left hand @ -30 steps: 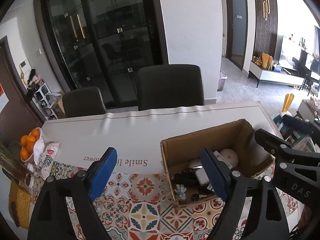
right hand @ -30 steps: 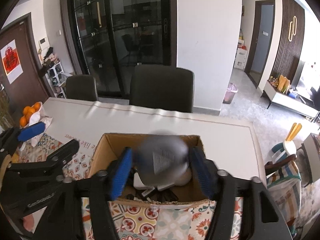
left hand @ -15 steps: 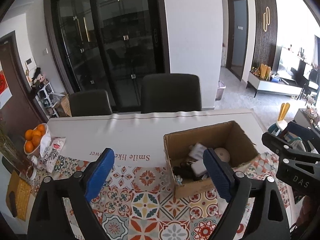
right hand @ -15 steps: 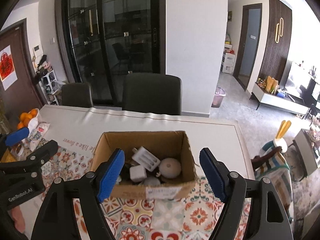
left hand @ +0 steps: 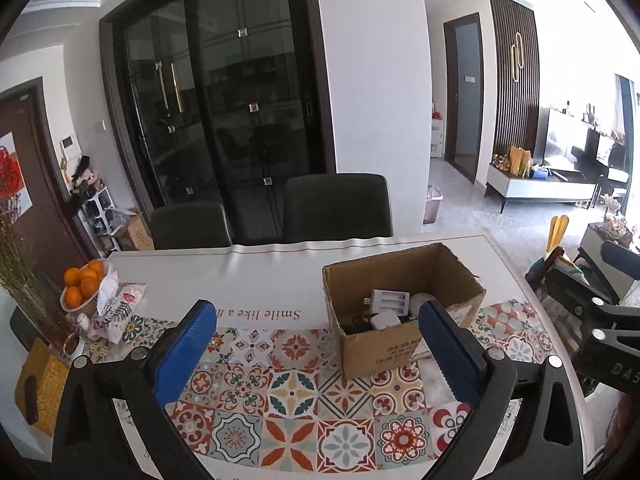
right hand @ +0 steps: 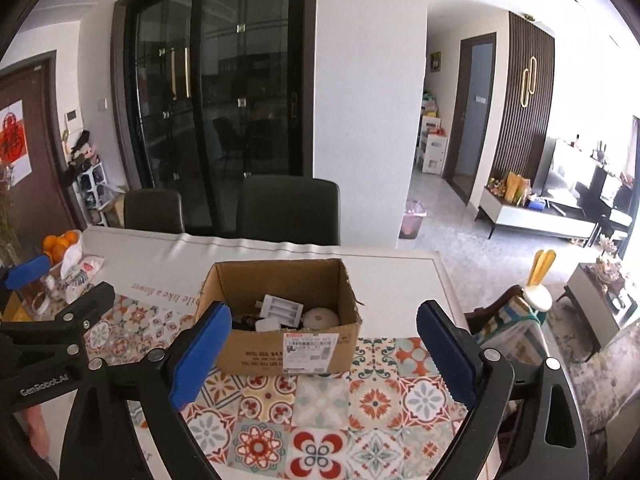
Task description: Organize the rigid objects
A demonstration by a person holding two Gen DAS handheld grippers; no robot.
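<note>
An open cardboard box (left hand: 404, 280) (right hand: 280, 354) stands on the patterned tablecloth. Inside lie a white battery charger (left hand: 390, 301) (right hand: 285, 308), a white plug adapter (left hand: 385, 321) (right hand: 267, 325), a round pale gadget (right hand: 321, 317) and dark cables. My left gripper (left hand: 320, 354) is open and empty, held back above the cloth to the left of the box. My right gripper (right hand: 324, 354) is open and empty, held back in front of the box. Each gripper shows at the edge of the other's view.
A basket of oranges (left hand: 82, 282) and a floral packet (left hand: 116, 308) sit at the table's left end. Two dark chairs (left hand: 338, 206) stand behind the table. A striped chair (right hand: 516, 320) is off the right edge.
The right gripper let a round grey object go into the box and opened wide. Both grippers pulled back and up from the box.
</note>
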